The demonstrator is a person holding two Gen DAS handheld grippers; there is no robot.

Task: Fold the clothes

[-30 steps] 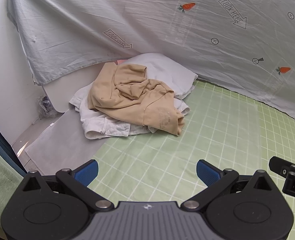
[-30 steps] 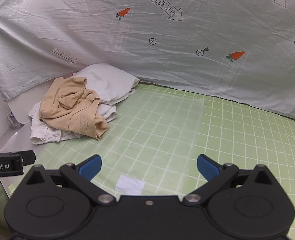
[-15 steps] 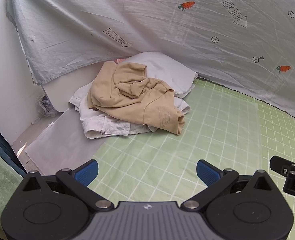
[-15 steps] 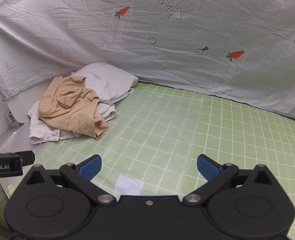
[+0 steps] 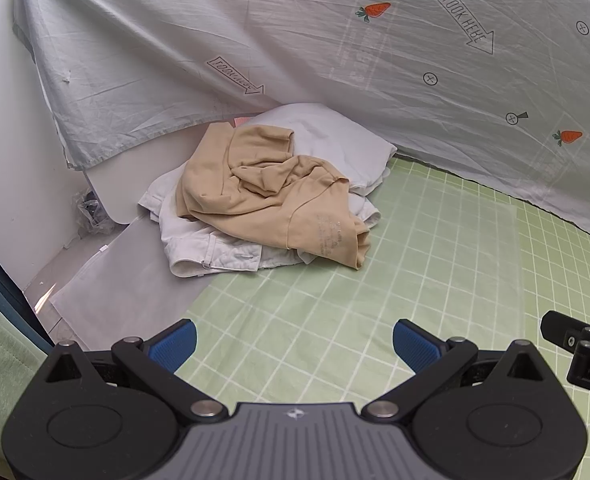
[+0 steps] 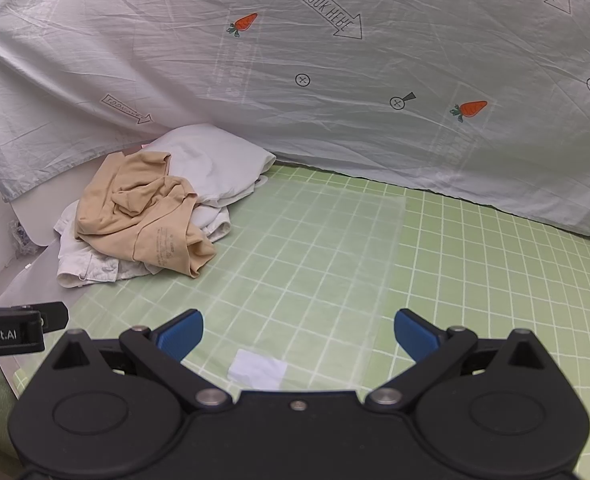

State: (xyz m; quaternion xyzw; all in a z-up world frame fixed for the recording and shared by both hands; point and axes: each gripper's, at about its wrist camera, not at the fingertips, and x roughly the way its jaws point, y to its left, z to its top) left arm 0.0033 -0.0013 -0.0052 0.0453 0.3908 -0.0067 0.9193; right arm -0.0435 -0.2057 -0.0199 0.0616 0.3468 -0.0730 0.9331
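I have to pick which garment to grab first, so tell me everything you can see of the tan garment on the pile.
The tan garment is soft, thin knit cloth, crumpled and unfolded, lying on top of the white clothes at the far left of the green checked mat. A ribbed hem or cuff shows at its back edge. Faint printed text shows on the front flap, which curls under and touches the mat. Its back rests against a white folded piece. Neither gripper touches it.

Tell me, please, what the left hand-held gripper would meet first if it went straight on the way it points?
Probably the green mat, just right of the tan shirt. The left hand-held gripper is open and tilts downward; nothing lies between. Depth is hard to judge.
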